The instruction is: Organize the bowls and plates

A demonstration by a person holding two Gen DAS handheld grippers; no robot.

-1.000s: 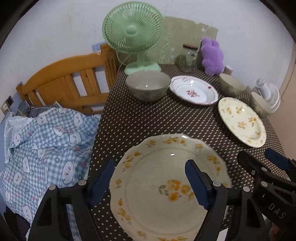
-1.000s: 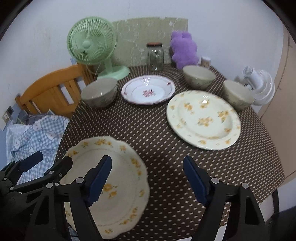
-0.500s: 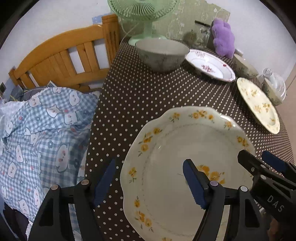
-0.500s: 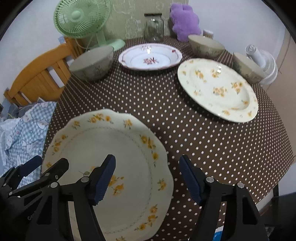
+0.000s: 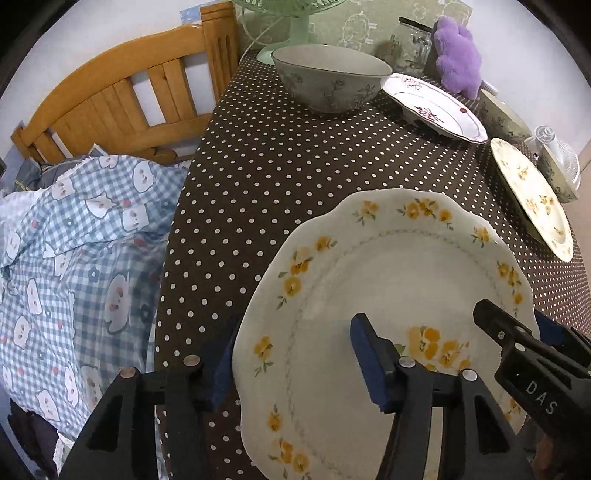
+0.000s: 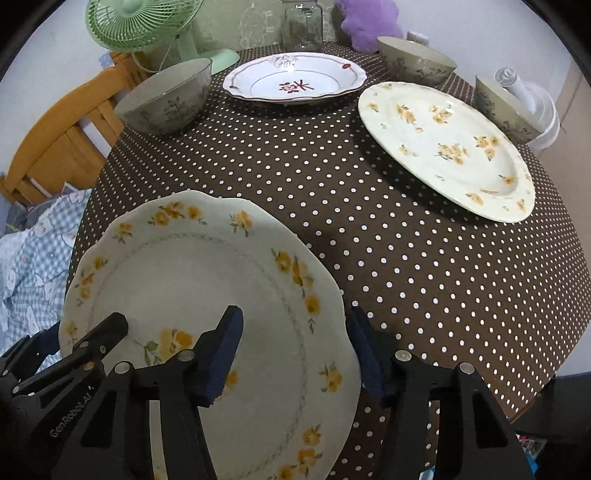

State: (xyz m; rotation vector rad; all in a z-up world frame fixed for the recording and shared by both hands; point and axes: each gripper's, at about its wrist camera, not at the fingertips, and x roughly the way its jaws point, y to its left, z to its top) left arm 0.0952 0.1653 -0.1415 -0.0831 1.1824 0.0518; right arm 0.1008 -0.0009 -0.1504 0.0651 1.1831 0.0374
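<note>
A scalloped cream plate with yellow flowers [image 5: 388, 288] [image 6: 199, 280] lies at the near edge of the polka-dot table [image 6: 369, 221]. My left gripper [image 5: 295, 363] is open, its jaws straddling the plate's left rim. My right gripper [image 6: 295, 354] is open, its jaws straddling the plate's right rim. A second yellow-flowered plate [image 6: 447, 144] lies at the right. A white plate with a red motif [image 6: 295, 81] sits at the back. Three grey bowls stand around: back left [image 6: 166, 98], back right [image 6: 417, 61], far right [image 6: 502, 110].
A green fan [image 6: 144, 26], a glass jar [image 6: 303, 24] and a purple plush toy [image 6: 369, 22] stand at the table's back. A wooden bed frame [image 5: 122, 103] with blue checked bedding [image 5: 74, 258] lies left of the table. A white appliance [image 6: 535, 103] stands at the far right.
Both grippers have moved down and closer to the near plate, and their jaws now sit on either side of its left and right rims. The plate has not visibly moved.
</note>
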